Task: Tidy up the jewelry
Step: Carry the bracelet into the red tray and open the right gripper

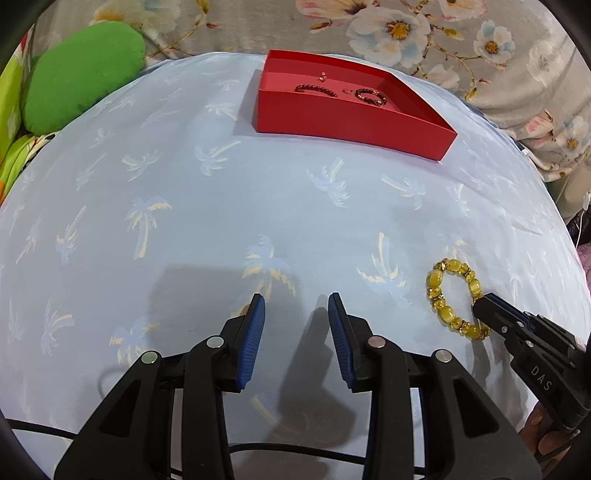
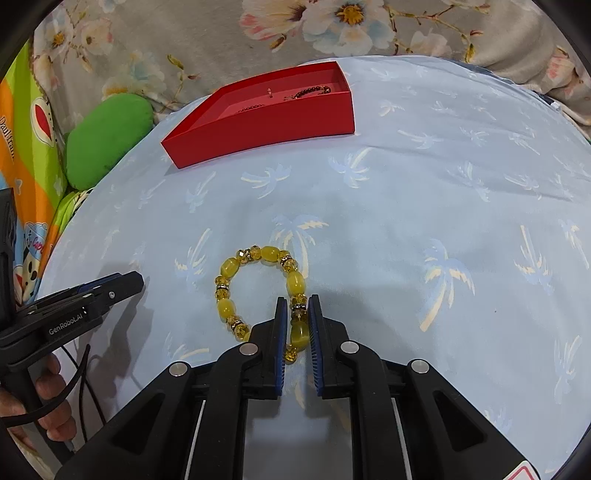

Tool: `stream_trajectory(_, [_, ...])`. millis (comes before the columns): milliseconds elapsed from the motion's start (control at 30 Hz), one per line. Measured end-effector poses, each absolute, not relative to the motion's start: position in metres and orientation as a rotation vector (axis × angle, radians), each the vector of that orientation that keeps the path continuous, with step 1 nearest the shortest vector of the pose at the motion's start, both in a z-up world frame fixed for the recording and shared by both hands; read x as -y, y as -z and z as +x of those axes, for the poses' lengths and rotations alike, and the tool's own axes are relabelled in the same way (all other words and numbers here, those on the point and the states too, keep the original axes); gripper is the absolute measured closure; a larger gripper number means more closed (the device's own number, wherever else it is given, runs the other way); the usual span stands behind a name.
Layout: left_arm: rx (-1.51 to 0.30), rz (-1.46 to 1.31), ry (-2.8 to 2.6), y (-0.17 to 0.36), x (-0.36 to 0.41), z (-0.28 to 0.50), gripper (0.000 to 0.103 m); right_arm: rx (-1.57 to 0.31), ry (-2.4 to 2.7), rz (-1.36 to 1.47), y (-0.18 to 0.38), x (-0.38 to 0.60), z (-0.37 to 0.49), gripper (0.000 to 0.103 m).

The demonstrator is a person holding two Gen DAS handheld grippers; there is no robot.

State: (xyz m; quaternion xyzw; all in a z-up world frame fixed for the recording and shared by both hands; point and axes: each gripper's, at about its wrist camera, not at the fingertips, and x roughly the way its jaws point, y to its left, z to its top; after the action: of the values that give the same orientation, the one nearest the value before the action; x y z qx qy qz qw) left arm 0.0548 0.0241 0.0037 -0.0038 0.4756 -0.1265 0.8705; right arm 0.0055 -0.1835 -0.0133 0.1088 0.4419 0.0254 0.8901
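A yellow beaded bracelet (image 2: 255,291) lies on the light blue palm-print cloth; it also shows in the left wrist view (image 1: 454,299) at the right. My right gripper (image 2: 297,300) is shut on the bracelet's near side, beads pinched between its blue pads. My left gripper (image 1: 296,297) is open and empty, low over the cloth, left of the bracelet. A red open box (image 1: 354,122) stands at the far side and holds dark beaded bracelets (image 1: 369,96) and small rings. The box also shows in the right wrist view (image 2: 266,122).
A green cushion (image 1: 81,74) lies at the far left beside a colourful cartoon fabric (image 2: 33,166). A grey floral blanket (image 1: 443,33) runs along the back. A black cable (image 1: 44,430) trails under the left gripper. The cloth surface curves down at its edges.
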Motion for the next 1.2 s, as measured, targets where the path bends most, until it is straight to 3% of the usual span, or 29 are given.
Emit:
stream_trajectory(67, [-0.990, 0.008, 0.269, -0.003, -0.019, 0.054, 0.071, -0.918, -0.052, 0.227, 0.013, 0.184, 0.005, 0.093])
stream_trajectory(200, [-0.993, 0.016, 0.291, -0.004, -0.014, 0.053, 0.089, -0.915, -0.061, 0.232, 0.010, 0.183, 0.005, 0.093])
stream_trajectory(400, [-0.962, 0.022, 0.321, -0.019, -0.006, 0.054, 0.096, -0.870, -0.080, 0.238, -0.013, 0.183, 0.009, 0.093])
stream_trajectory(1200, [-0.838, 0.017, 0.408, -0.100, 0.036, 0.138, 0.098, -0.684, -0.113, 0.174, -0.105, 0.191, 0.098, 0.093])
